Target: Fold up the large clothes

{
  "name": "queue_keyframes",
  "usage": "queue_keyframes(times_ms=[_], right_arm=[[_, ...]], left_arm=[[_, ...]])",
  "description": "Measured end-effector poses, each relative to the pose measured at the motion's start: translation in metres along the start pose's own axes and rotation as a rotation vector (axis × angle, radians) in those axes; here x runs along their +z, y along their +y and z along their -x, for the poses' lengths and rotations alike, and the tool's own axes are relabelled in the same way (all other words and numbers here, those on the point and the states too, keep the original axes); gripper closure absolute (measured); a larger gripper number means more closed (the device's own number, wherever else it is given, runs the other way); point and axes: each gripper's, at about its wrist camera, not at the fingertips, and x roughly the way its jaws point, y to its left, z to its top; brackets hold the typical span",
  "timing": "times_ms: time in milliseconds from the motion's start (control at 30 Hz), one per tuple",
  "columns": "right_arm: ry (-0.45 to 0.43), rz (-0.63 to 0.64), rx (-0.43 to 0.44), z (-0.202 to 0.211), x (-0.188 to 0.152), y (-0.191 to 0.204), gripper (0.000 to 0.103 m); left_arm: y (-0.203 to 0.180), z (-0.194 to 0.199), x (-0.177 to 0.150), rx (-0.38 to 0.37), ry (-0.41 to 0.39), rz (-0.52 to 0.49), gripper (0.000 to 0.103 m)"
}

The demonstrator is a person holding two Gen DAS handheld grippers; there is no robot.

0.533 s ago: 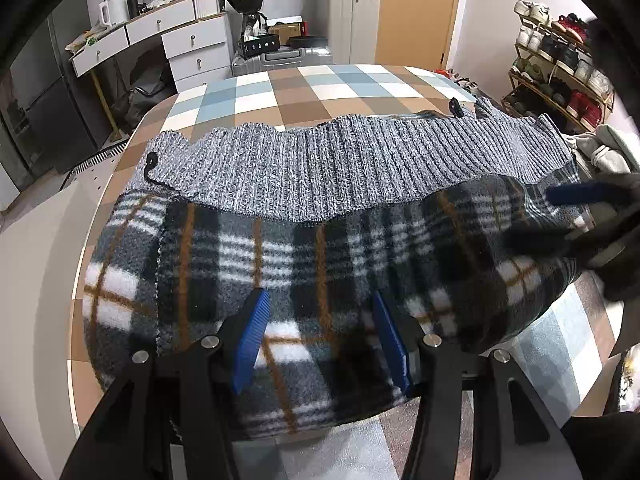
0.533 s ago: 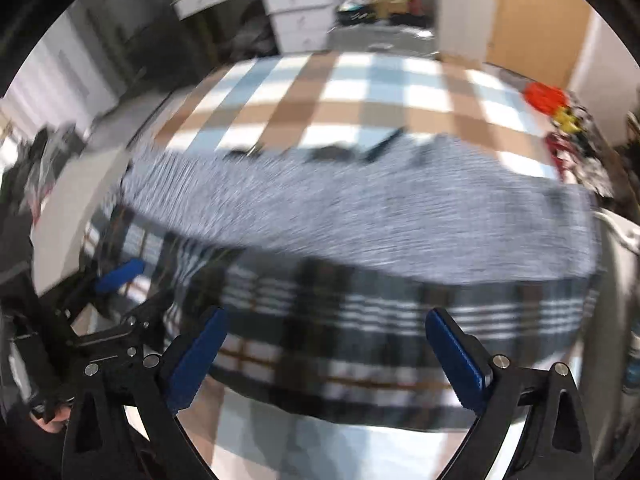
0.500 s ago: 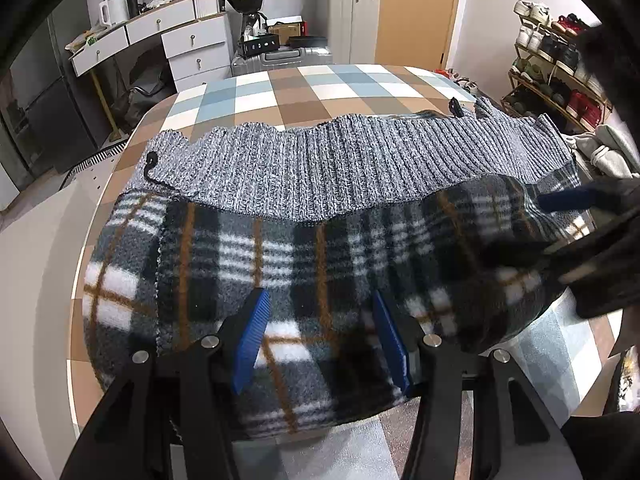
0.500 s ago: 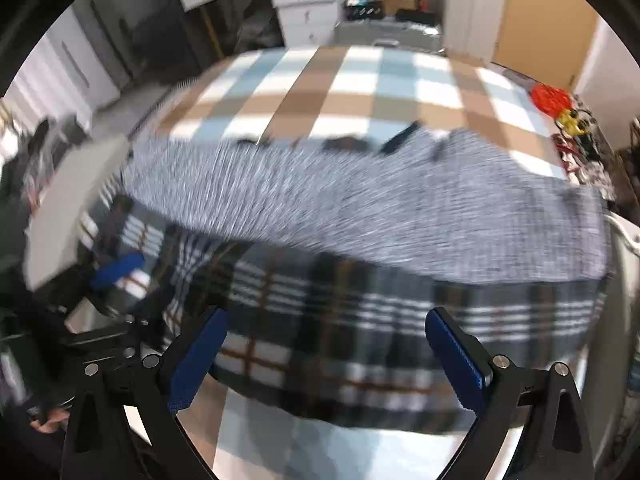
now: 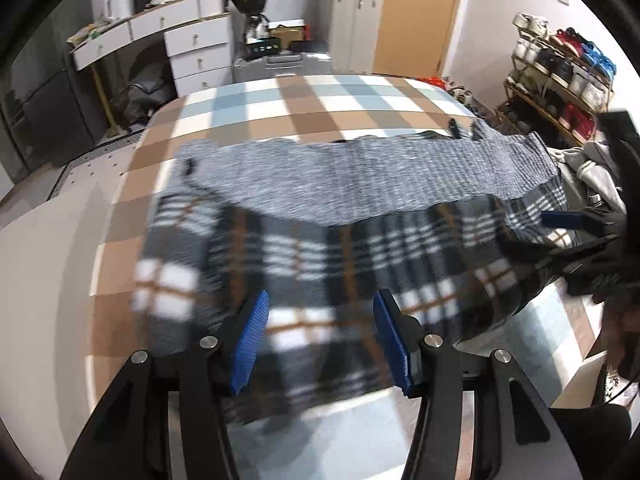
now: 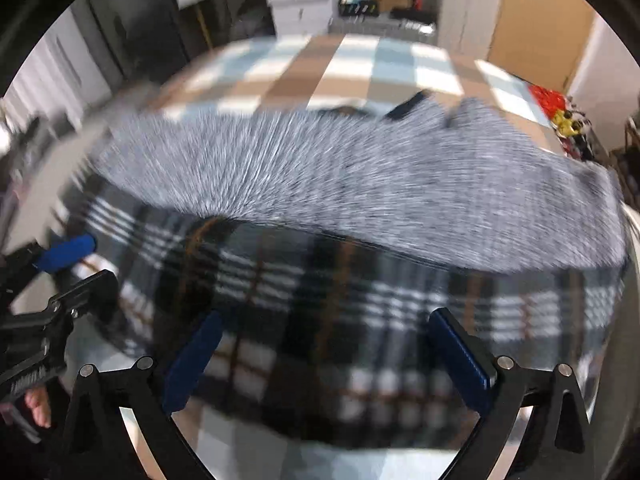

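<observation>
A large garment lies folded on the checked table (image 5: 320, 96): a black, white and orange plaid fleece part (image 5: 312, 252) near me and a grey ribbed knit band (image 5: 360, 176) behind it. It also shows in the right wrist view, plaid part (image 6: 360, 300) and grey band (image 6: 360, 176), blurred. My left gripper (image 5: 320, 336) is open, its blue pads astride the plaid's near edge. My right gripper (image 6: 328, 356) is open wide above the plaid's near edge. The right gripper also shows at the right in the left wrist view (image 5: 576, 236).
A pile of grey clothes (image 5: 592, 168) lies at the table's right edge. A shoe rack (image 5: 560, 72) stands at the right. White drawers (image 5: 188, 52), a silver suitcase (image 5: 280, 62) and a white cabinet (image 5: 352, 28) stand behind the table.
Both grippers have pulled back and up from the garment, which now looks smaller and farther. Both views are blurred by motion. Both stay open.
</observation>
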Motion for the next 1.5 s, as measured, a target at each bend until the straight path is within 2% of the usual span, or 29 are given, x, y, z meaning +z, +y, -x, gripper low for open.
queue_keyframes(times_ms=[33,100,133,233,267,300,367,533,667,733,800,867,933,1033,1133,1167,1200,1233,1267,1300,1400,1433,1500], right_arm=[[-0.015,-0.013,-0.018,0.008,-0.003,-0.011,0.000],[-0.015,-0.036,-0.084,0.017,-0.010,-0.035,0.000],[-0.010,-0.056,-0.116,0.018,-0.013,-0.048,0.000],[0.050,-0.154,-0.156,0.009,-0.017,-0.089,0.000],[0.102,-0.206,-0.157,-0.001,-0.021,-0.104,0.000],[0.133,-0.252,-0.123,-0.008,-0.023,-0.114,0.000],[0.129,-0.310,-0.059,-0.014,-0.024,-0.128,0.000],[0.116,-0.283,-0.098,-0.017,-0.021,-0.123,0.000],[0.156,-0.330,-0.069,-0.012,-0.015,-0.124,0.000],[0.131,-0.339,-0.084,-0.003,-0.006,-0.123,0.002],[0.061,-0.291,-0.049,0.016,0.003,-0.107,0.002],[0.017,-0.217,-0.063,0.025,0.015,-0.089,0.001],[-0.006,-0.142,-0.087,0.025,0.027,-0.077,0.001],[0.032,-0.111,-0.138,-0.002,0.050,-0.072,0.001],[0.112,-0.190,-0.165,-0.038,0.069,-0.097,0.001],[0.136,-0.202,-0.168,-0.044,0.061,-0.104,0.000],[0.178,-0.207,-0.157,-0.057,0.061,-0.107,0.000],[0.183,-0.194,-0.163,-0.048,0.051,-0.110,0.000],[0.188,-0.152,-0.187,-0.051,0.051,-0.105,0.000],[0.199,-0.141,-0.194,-0.053,0.052,-0.104,0.000],[0.225,-0.156,-0.181,-0.052,0.054,-0.107,0.000],[0.241,-0.158,-0.181,-0.051,0.056,-0.107,0.000],[0.259,-0.188,-0.162,-0.044,0.064,-0.107,0.000]], left_arm=[[0.007,-0.001,-0.001,0.018,0.017,0.013,0.054],[0.016,-0.009,-0.002,-0.012,0.049,0.043,0.054],[0.019,-0.014,-0.002,-0.003,0.057,0.052,0.054],[0.014,-0.029,-0.003,0.041,0.094,0.019,0.054],[0.008,-0.032,-0.004,0.074,0.092,-0.012,0.054],[0.005,-0.033,-0.005,0.094,0.091,-0.029,0.054],[-0.002,-0.036,-0.006,0.128,0.084,-0.061,0.054],[0.009,-0.036,-0.004,0.084,0.078,-0.035,0.053],[0.025,-0.021,-0.001,-0.022,0.077,0.030,0.053],[0.028,-0.005,-0.001,-0.048,0.051,0.048,0.053],[0.026,0.009,-0.002,0.000,-0.018,0.035,0.053],[0.025,0.017,0.000,0.059,-0.094,0.030,0.053],[0.027,0.014,0.006,0.060,-0.131,0.043,0.053],[0.029,-0.012,0.016,0.054,-0.054,0.048,0.053],[0.033,-0.037,0.020,0.117,0.037,0.031,0.052],[0.037,-0.044,0.021,0.121,0.059,0.052,0.047],[0.041,-0.044,0.022,0.120,0.064,0.085,0.035],[0.046,-0.046,0.022,0.126,0.073,0.115,0.029],[0.052,-0.050,0.022,0.123,0.087,0.142,0.019],[0.058,-0.053,0.022,0.113,0.107,0.172,0.013],[0.081,-0.054,0.023,-0.015,0.134,0.321,0.015],[0.085,-0.048,0.023,-0.030,0.122,0.355,0.015],[0.086,-0.027,0.024,-0.008,0.062,0.373,0.015]])
